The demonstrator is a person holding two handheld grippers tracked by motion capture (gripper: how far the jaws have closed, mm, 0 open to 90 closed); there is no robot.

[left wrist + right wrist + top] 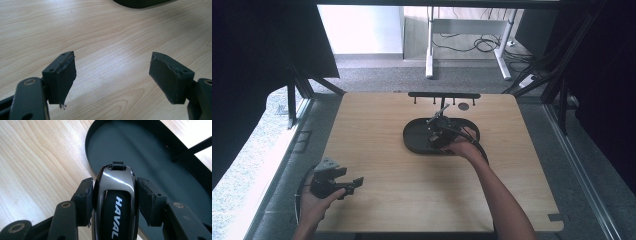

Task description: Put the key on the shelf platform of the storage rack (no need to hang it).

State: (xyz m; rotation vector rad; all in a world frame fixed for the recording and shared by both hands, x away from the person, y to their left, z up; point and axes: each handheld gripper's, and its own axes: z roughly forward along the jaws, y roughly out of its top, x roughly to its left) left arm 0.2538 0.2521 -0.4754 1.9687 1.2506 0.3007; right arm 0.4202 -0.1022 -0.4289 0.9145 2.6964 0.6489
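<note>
Left tongs: I see them spread wide w/ nothing between, bare wood under the gap; in high view they sit at the near-left corner of the table, held in the left hand
Left pads: rubber facing frayed at the lower edge, a bit of fluff hanging off the tip; jaw arms cut off by the frame bottom
Right tongs: clenched on the key fob, one pad each side of its body
Key fob: glossy dark shell w/ silver rim, white "HAVAL" lettering down the middle, small loop at its far end; lower part cut off by the frame, so I can't tell its full length
Fob position: held over the near-left rim of the tray; can't tell if it touches the tray floor or hangs just above
Tray: black oval, shallow wall, sits mid-table; far end runs out of the right gripper view
Right hand: over the tray's near-right part in high view, hides that bit of rim; fob itself too small & dark to pick out there
Rack: black bar w/ short pegs, behind the tray near the table's far edge; stem partly hidden by the gripper
Dark disc: small round thing just under the bar, can't make out what it is
</note>
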